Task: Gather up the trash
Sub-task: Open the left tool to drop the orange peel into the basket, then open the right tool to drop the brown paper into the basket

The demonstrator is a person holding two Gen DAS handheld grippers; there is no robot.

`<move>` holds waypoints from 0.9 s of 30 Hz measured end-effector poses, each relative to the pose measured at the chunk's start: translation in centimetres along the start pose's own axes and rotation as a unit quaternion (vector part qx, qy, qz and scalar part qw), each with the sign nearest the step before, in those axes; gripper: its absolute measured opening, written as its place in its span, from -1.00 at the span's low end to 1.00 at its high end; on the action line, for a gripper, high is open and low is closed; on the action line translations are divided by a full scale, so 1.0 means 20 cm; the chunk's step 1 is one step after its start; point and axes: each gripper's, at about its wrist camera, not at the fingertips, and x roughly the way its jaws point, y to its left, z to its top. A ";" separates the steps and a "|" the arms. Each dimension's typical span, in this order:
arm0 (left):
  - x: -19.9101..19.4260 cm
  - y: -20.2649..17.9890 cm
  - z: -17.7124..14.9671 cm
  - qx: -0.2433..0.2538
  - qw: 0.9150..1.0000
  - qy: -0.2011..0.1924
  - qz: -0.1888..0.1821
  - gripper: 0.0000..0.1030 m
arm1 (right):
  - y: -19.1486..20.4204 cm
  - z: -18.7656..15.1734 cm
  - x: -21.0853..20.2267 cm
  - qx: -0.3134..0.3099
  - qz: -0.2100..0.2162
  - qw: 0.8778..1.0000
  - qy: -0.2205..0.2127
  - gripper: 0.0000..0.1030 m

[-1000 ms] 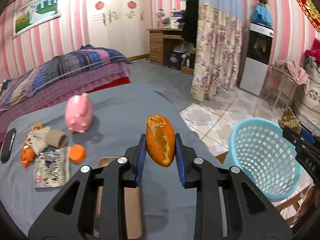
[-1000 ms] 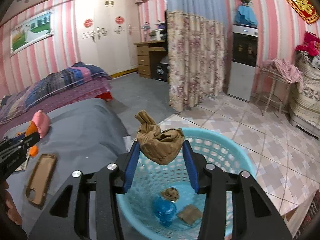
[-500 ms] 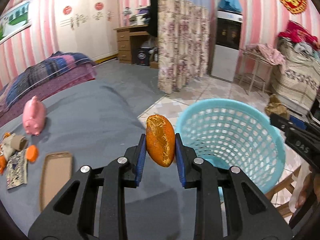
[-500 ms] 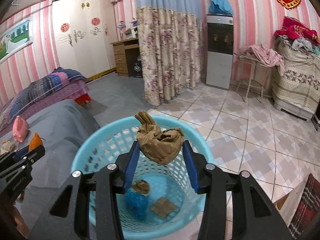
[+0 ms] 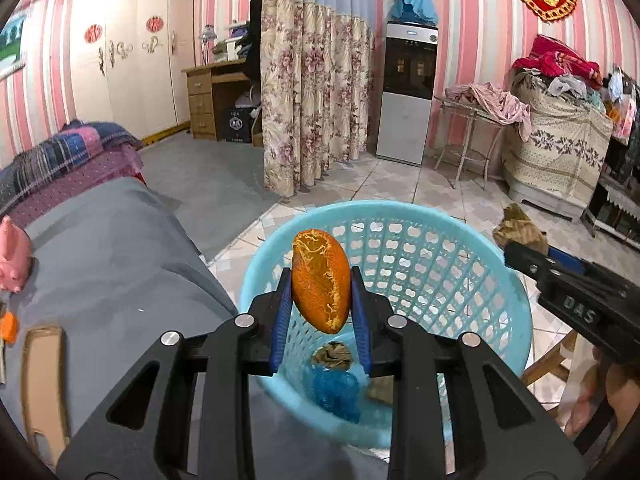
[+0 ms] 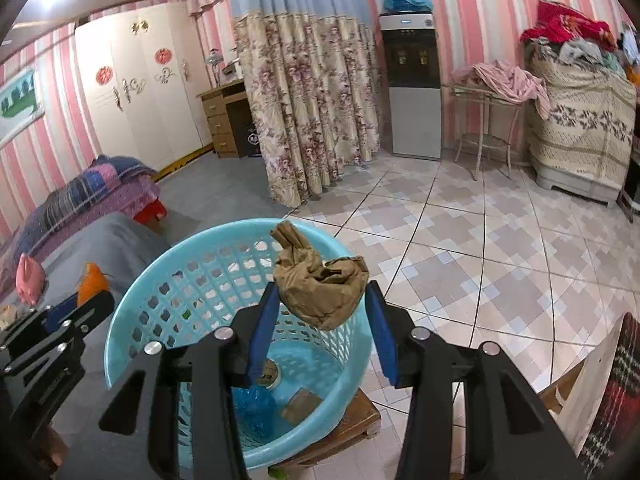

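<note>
Both pieces of trash are lifted and carried to the bin; the step in hand is the drop. The left hand-held gripper point(image 5: 320, 312) is clamped narrowly on an orange peel point(image 5: 321, 280), its blue pads pressing the peel from both sides, and in the left wrist view the peel hangs above the near rim of the light-blue plastic basket point(image 5: 516, 312). The right hand-held gripper point(image 6: 320, 320) holds a crumpled brown paper wad point(image 6: 320, 284) at a wider spread; its left pad is against the wad, while contact on the right pad is harder to make out. In the right wrist view the wad sits over the basket's opening, toward the side away from the bed.

The basket stands on a low wooden stand point(image 6: 352, 420) on the tiled floor, just beside the grey-covered bed point(image 5: 112, 248). Inside it lie a blue crumpled wrapper point(image 5: 336, 392), a small brown scrap point(image 5: 332, 354) and a flat brownish piece point(image 6: 302, 404), so earlier pieces are already collected.

The next move calls for little more than opening the jaws, judged from how each piece hangs. The wad looks well inside the rim. The peel is closer to the near edge, so carrying it slightly further over the opening before release would be safer. More litter remains on the bed beyond the pink piggy bank point(image 5: 14, 260), including an orange cap point(image 5: 8, 326).
</note>
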 end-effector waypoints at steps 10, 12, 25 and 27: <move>0.03 0.08 0.01 -0.009 1.000 0.009 0.025 0.27 | 0.04 -0.01 0.04 -0.020 -0.006 1.000 0.007 -0.14; 0.01 0.10 0.01 -0.010 0.999 0.008 0.036 0.37 | 0.05 -0.01 0.03 -0.025 -0.008 1.000 0.006 -0.14; -0.17 0.54 0.02 -0.080 0.990 0.016 0.115 0.78 | 0.20 -0.01 0.04 -0.051 0.002 0.999 0.001 -0.13; -0.18 0.59 0.01 -0.086 0.989 0.023 0.121 0.78 | 0.23 -0.03 0.05 -0.055 0.006 0.998 0.002 -0.13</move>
